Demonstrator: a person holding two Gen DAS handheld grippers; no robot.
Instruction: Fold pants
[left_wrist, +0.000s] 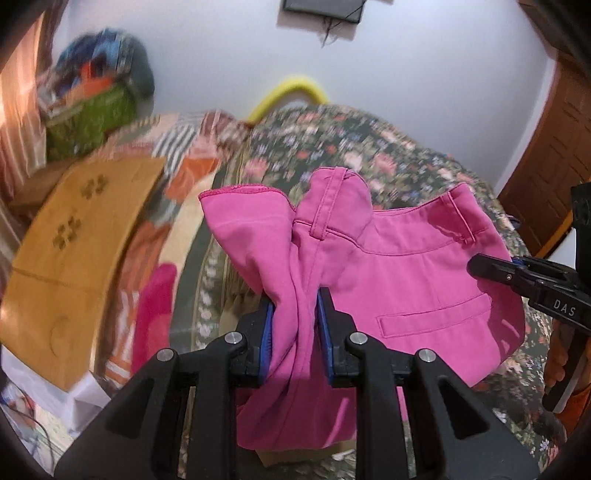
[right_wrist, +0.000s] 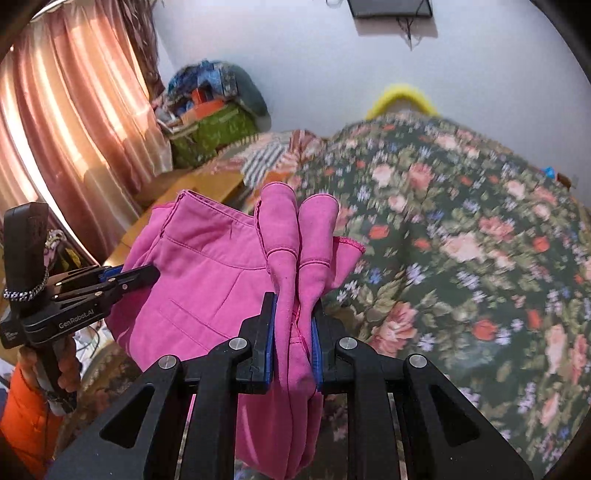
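Observation:
The pink pants (left_wrist: 406, 273) hang in the air over a floral bedspread (left_wrist: 369, 147), held between both grippers. My left gripper (left_wrist: 295, 299) is shut on a bunched fold of the pants near the waistband. My right gripper (right_wrist: 293, 306) is shut on the other bunched end of the pants (right_wrist: 207, 280). In the left wrist view the right gripper (left_wrist: 480, 267) shows at the right edge, on the fabric by the back pocket. In the right wrist view the left gripper (right_wrist: 147, 275) shows at the left, on the pants' edge.
The floral bedspread (right_wrist: 461, 240) covers the bed below. A mustard cloth (left_wrist: 74, 258) and mixed garments (left_wrist: 155, 295) lie at the left. A heap of bags (left_wrist: 99, 92) stands at the back left. Curtains (right_wrist: 66, 129) hang at the left, a wooden door (left_wrist: 546, 177) at the right.

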